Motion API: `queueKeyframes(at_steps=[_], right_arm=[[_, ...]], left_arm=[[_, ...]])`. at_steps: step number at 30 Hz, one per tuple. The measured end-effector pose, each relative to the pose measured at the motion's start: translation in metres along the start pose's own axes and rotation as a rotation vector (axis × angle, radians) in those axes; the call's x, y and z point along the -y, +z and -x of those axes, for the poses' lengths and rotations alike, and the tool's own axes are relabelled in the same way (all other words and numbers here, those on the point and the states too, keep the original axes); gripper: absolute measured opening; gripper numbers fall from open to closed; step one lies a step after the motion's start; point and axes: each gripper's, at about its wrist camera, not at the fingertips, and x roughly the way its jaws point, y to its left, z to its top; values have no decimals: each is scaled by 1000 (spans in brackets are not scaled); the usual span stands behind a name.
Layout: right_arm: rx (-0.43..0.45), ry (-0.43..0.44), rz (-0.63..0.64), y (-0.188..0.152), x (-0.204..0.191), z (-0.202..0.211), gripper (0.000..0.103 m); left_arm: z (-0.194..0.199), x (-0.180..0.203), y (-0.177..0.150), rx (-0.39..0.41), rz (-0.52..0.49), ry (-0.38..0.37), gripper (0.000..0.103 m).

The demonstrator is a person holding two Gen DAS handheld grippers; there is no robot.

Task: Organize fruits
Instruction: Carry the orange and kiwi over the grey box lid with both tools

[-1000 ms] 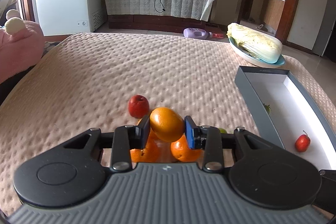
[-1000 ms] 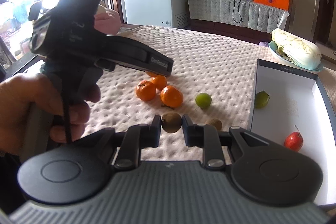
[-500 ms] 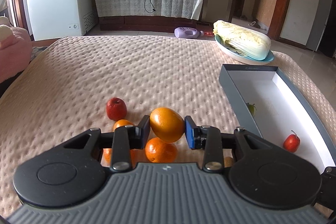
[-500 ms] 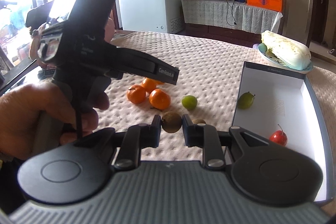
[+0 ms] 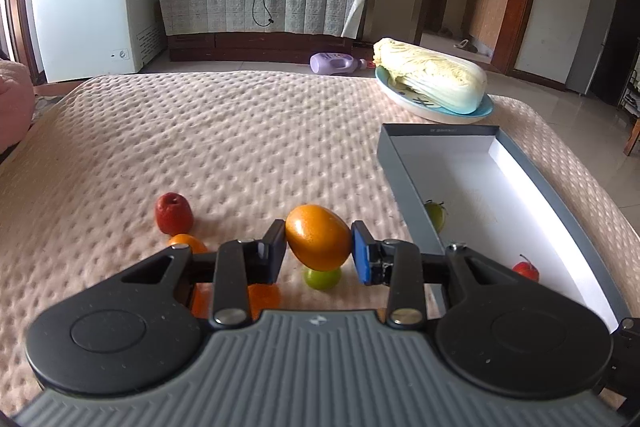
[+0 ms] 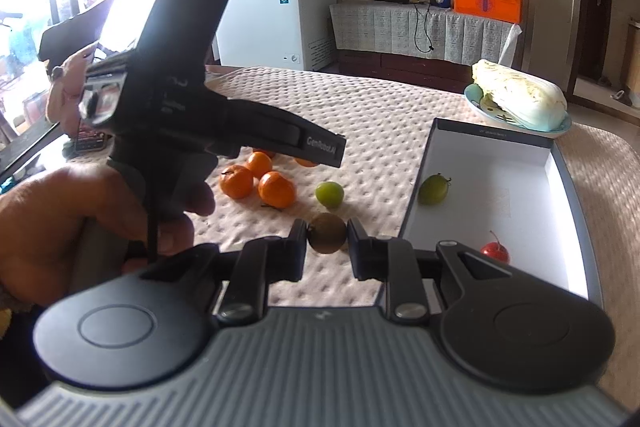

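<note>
- Left gripper (image 5: 319,253) clamped on orange (image 5: 318,237), held above bedspread (image 5: 240,147).
- Right gripper (image 6: 328,243) clamped on brown fruit (image 6: 327,238), near box (image 6: 496,195) edge.
- Green fruit (image 6: 433,189), red fruit (image 6: 495,252) inside box.

**Colours / patterns**

Bedspread (image 5: 240,147): beige, dimpled dots. Box (image 5: 394,163): grey outside, white inside. Held orange (image 5: 319,237): orange-yellow. Brown fruit (image 6: 328,238); green fruit (image 6: 329,194); red apple (image 5: 173,213). Gripper pads (image 5: 361,257): blue. Plate (image 5: 482,111): light blue.
</note>
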Motion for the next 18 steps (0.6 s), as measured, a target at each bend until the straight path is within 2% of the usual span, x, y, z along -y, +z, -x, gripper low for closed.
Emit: queueKeyframes(at_steps=[18], right_arm=[[-7,-68,-42,-15,35,27,24]], left_arm=[[-20,61,-3,-15,-60,-81,40]])
